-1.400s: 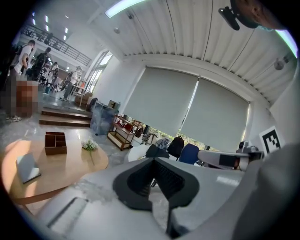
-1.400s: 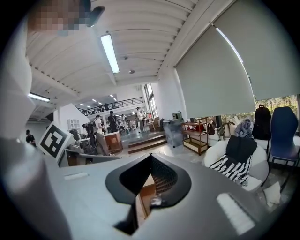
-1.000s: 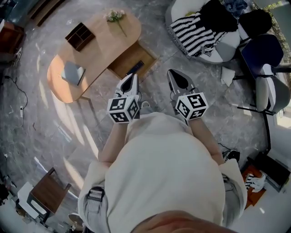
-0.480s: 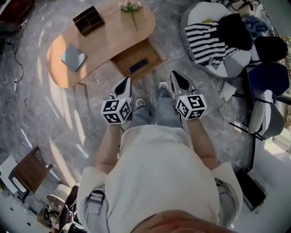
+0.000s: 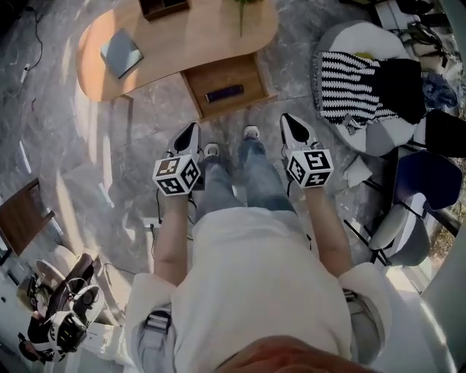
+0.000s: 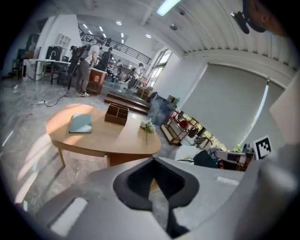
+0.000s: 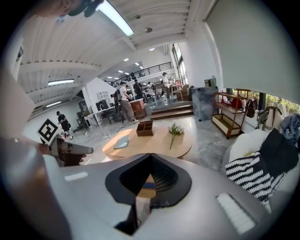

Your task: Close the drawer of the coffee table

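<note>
Drawer (image 5: 226, 76) is pulled out from the near edge of coffee table (image 5: 182, 44), w/ a dark flat item (image 5: 224, 93) inside; can't tell what it is. Table's far edge is cut off at top of head view, so box (image 5: 164, 7) & flower (image 5: 240, 13) show only in part. In both gripper views the jaws hide most of the drawer. Left gripper (image 5: 192, 127) & right gripper (image 5: 287, 119): jaws closed, empty, touching nothing, short of drawer front, either side of person's legs (image 5: 247, 175).

Bright daylight is streaking glare across the marble floor (image 5: 95, 182) and washing out the left end of the coffee table (image 5: 189, 36). Fisheye distortion is bending all edges. Both gripper views are vignetting darkly, with their near foregrounds blurring.
</note>
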The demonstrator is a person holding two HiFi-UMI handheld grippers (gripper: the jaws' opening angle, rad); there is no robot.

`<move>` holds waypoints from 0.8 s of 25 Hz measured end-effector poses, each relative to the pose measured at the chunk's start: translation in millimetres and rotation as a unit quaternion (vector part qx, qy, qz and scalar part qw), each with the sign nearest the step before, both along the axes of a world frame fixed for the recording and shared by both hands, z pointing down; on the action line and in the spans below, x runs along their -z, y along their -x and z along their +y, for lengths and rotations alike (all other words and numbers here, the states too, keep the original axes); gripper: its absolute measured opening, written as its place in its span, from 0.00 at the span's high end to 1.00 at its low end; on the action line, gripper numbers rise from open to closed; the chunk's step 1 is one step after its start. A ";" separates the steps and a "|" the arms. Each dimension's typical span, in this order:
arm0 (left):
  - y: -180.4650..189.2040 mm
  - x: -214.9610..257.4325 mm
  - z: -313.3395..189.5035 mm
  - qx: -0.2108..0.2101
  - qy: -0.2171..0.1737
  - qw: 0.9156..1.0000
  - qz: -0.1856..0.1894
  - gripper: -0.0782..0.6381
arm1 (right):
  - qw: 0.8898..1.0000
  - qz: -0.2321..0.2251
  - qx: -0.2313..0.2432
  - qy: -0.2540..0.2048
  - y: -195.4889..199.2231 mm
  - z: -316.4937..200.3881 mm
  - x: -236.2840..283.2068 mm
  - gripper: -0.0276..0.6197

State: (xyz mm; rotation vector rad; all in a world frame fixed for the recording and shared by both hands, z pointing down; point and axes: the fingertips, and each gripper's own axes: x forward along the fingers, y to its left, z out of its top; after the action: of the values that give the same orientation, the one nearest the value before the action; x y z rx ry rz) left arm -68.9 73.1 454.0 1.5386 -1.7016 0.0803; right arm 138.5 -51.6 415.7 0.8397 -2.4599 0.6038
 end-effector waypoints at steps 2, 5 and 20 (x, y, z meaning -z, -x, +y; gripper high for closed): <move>-3.4 -16.3 5.2 0.022 0.013 1.000 0.000 0.90 | 1.000 0.013 0.026 0.007 -2.3 -8.7 -18.2 0.96; -8.5 -40.2 11.8 0.047 0.029 0.998 -0.002 0.90 | 0.998 0.029 0.062 0.015 -3.7 -19.6 -44.2 0.96; -10.9 -181.3 40.2 0.089 0.105 0.991 0.003 0.76 | 0.978 0.106 0.167 0.062 0.8 -43.8 -202.1 0.90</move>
State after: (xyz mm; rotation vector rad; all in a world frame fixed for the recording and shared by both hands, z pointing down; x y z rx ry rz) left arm -58.0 113.2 635.4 1.2281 -1.7586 0.1577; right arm 137.7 -95.4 617.7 0.4057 -2.2712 0.5079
